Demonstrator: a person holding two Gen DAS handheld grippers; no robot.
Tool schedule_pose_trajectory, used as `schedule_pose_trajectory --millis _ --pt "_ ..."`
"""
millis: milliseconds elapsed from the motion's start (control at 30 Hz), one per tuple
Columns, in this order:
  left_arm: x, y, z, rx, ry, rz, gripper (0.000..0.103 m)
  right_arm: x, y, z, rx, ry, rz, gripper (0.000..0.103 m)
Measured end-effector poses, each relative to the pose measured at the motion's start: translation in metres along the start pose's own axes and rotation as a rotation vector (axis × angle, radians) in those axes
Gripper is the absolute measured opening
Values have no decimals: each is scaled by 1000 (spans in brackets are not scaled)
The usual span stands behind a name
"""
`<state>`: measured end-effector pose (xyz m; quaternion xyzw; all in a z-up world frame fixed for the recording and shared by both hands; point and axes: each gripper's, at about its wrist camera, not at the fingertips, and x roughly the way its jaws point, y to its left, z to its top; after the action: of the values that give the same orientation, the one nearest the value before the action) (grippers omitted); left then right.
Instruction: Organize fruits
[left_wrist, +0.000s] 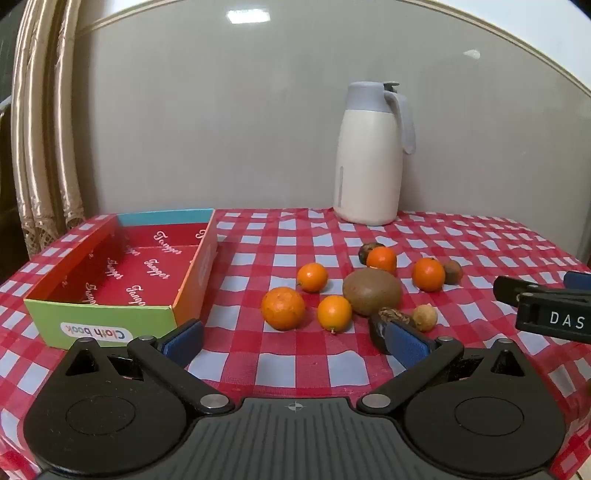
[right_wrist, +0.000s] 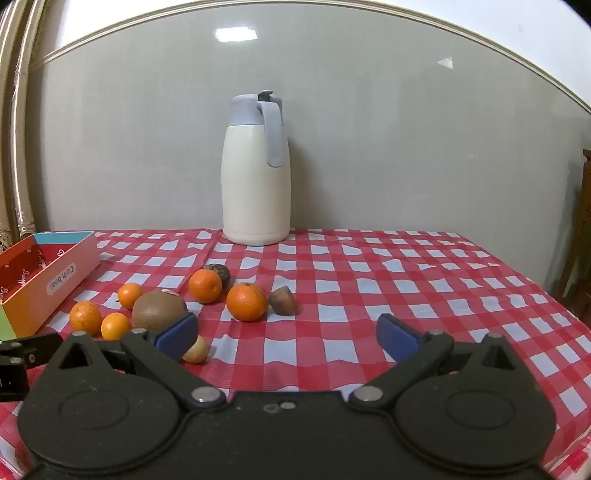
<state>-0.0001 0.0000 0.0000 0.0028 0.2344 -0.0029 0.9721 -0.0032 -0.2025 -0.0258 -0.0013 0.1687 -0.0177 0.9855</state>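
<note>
Both claws, L (left_wrist: 295, 341) & R (right_wrist: 286, 338), wide & empty; fruit (left_wrist: 283, 308) just ahead of L, box (left_wrist: 122, 273) to its left.

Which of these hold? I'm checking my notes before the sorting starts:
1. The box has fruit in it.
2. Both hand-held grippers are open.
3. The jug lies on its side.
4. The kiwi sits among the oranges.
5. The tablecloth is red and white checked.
1. False: the box holds no fruit; all fruit lies on the tablecloth.
2. True: left hand-held gripper and right hand-held gripper stand wide open, gripping nothing.
3. False: the jug stands upright by the wall.
4. True: kiwi, oranges around it.
5. True.
</note>
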Motion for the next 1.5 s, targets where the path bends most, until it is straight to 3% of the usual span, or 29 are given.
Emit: schedule_pose_trajectory --millis 1500 --pt "-4 1 0 0 -19 11 103 0 0 -1 -5 1 -1 103"
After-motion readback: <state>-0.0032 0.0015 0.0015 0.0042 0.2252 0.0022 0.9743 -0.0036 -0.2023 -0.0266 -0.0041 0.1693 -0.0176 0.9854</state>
